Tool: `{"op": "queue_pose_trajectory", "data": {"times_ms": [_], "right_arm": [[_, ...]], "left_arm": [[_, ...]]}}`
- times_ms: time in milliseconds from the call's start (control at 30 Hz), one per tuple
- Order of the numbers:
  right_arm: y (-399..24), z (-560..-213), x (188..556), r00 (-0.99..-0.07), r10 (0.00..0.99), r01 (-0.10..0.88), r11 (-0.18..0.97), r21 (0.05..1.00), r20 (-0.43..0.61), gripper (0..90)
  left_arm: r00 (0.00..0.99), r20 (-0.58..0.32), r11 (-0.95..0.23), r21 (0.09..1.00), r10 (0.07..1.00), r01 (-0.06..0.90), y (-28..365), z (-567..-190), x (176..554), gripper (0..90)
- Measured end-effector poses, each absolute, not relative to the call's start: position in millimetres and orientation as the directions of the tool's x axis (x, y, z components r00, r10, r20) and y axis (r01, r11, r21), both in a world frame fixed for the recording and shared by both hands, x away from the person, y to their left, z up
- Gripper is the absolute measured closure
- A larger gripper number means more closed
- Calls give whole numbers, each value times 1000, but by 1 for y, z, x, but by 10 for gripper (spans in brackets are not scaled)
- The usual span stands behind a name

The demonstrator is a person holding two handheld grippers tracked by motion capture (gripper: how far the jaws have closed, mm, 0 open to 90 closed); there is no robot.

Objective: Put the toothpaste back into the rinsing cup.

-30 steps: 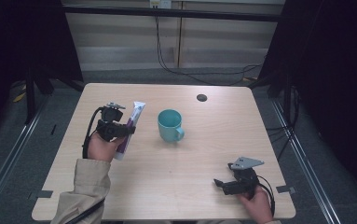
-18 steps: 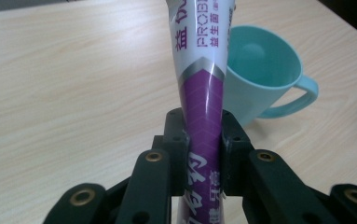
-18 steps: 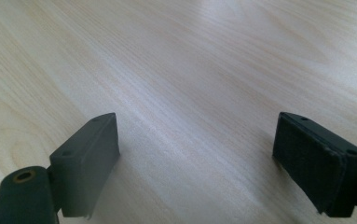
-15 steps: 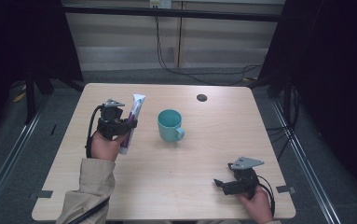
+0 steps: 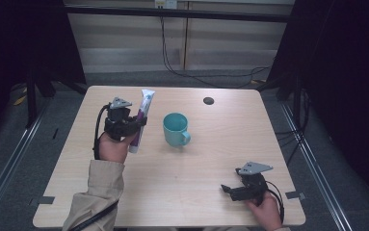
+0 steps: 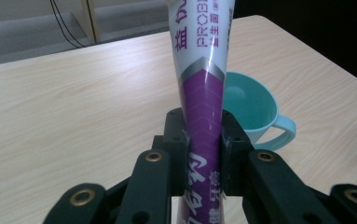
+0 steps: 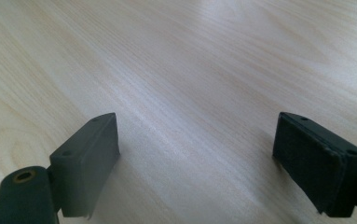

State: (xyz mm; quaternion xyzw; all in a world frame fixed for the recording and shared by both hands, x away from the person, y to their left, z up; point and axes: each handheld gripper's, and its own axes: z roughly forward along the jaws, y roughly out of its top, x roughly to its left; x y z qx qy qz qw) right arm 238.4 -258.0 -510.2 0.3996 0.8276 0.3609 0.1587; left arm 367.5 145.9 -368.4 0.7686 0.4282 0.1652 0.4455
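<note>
Left gripper (image 5: 135, 126), left-centre of the high view, clamps a toothpaste tube (image 5: 142, 115) raised off the table (image 5: 182, 192); teal mug (image 5: 175, 129) stands just right of it. Right gripper (image 5: 229, 188), lower right, rests with jaws wide apart and nothing between them.

Left gripper view: jaws pinch the tube (image 6: 204, 93) near its purple lower half; white top with print runs out the upper edge. Mug (image 6: 253, 109) sits behind, right. Likely destination is the mug: keep the tube upright, centre over the rim.

Right gripper view: bare wood.
</note>
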Motion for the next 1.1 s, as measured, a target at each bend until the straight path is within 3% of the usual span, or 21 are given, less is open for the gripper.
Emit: {"op": "queue_pose_trajectory", "data": {"times_ms": [1100], "right_arm": [[-258,-510,238,-630,776,547,422,723,23,135]], "left_arm": [[606,-120,-201,878,786,435,118,-354,383,771]]}}
